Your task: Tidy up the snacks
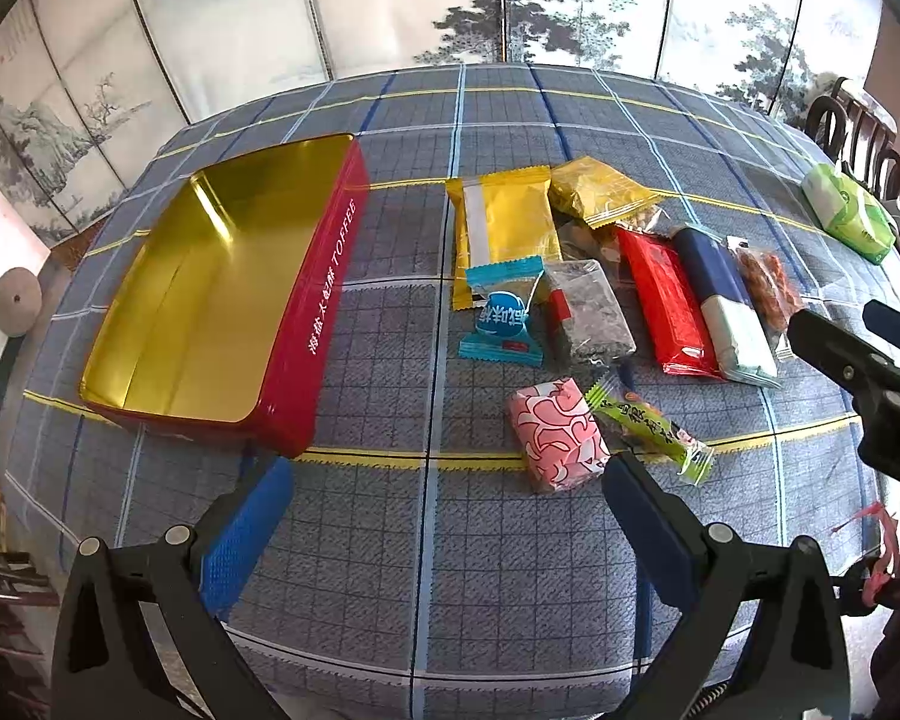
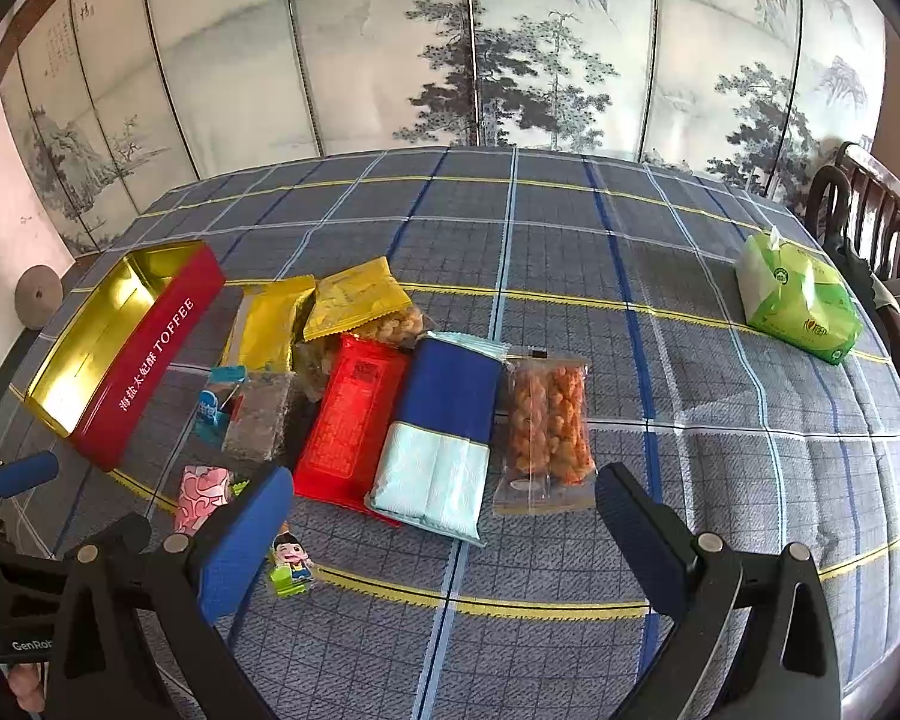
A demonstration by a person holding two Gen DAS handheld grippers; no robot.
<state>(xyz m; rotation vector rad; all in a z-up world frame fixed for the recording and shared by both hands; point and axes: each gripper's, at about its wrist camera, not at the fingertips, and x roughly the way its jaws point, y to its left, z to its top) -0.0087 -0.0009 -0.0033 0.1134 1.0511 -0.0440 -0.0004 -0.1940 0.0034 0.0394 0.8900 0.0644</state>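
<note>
An open red toffee tin [image 1: 306, 324] with a gold, empty inside sits at the left of the table; it also shows in the right wrist view [image 2: 144, 360]. Several snack packets lie to its right: a gold packet [image 1: 504, 228], a blue candy [image 1: 501, 318], a dark packet [image 1: 591, 312], a red packet [image 1: 663, 306], a blue-and-white packet [image 2: 444, 438], a clear bag of orange snacks [image 2: 549, 426], a pink sweet [image 1: 555, 441] and a green stick [image 1: 651, 429]. My left gripper [image 1: 444, 492] is open and empty, just short of the pink sweet. My right gripper [image 2: 444, 516] is open and empty, in front of the blue-and-white packet.
A green tissue pack [image 2: 801, 300] lies at the far right of the plaid tablecloth [image 2: 570, 240]. Dark wooden chairs [image 2: 858, 204] stand past the right edge. A painted folding screen [image 2: 450, 48] stands behind the table. My right gripper shows at the right edge of the left wrist view [image 1: 858, 354].
</note>
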